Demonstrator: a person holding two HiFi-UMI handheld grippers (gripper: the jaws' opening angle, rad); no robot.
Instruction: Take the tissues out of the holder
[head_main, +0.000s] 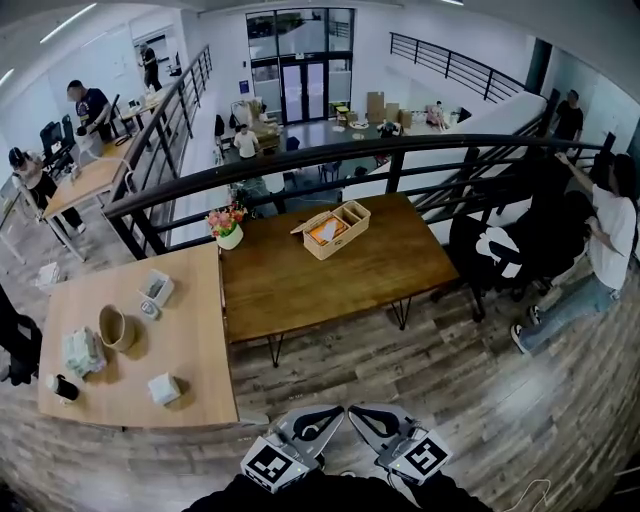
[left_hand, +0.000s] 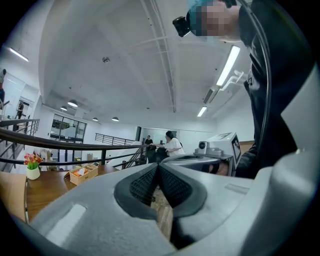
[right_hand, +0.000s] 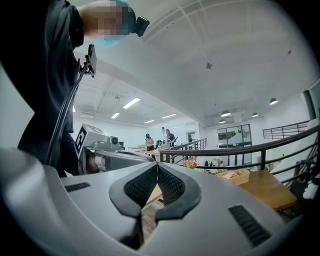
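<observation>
Both closed. The left gripper (left_hand: 158, 169) has its jaws together, pads touching, nothing between them. The right gripper (right_hand: 157, 168) is the same, pads pressed together and empty.

In the head view the two sit side by side at bottom centre, tips close to each other, over the wood floor (head_main: 450, 400) and well short of both tables. There is open floor ahead of them and to the right.

The light table (head_main: 195, 330) fills the lower left. Its near right corner is just up-left of the left gripper, and its right edge runs just beside the dark table (head_main: 300, 290) at centre.

On the light table:
- The round tan holder (head_main: 115, 328) stands in the left half, well apart from the right edge.
- The tissues (head_main: 82, 352), a pale bundle, lie just left of it; can't tell if they touch.
- A white box (head_main: 163, 388) sits near the front edge.
- A black item (head_main: 62, 387) sits at the front left edge.
- A white device (head_main: 155, 291) is toward the back.

There is bare tabletop between the holder and the right edge.

On the dark table, a wooden tray (head_main: 337, 228) sits near the back edge and a flower pot (head_main: 229, 232) at the back left corner. The front half is bare.

A black railing (head_main: 300, 155) curves behind both tables. A black chair (head_main: 500, 250) stands at the dark table's right end. A person in white (head_main: 610, 235) is at the right edge of the frame, and more people are at desks in the upper left.
</observation>
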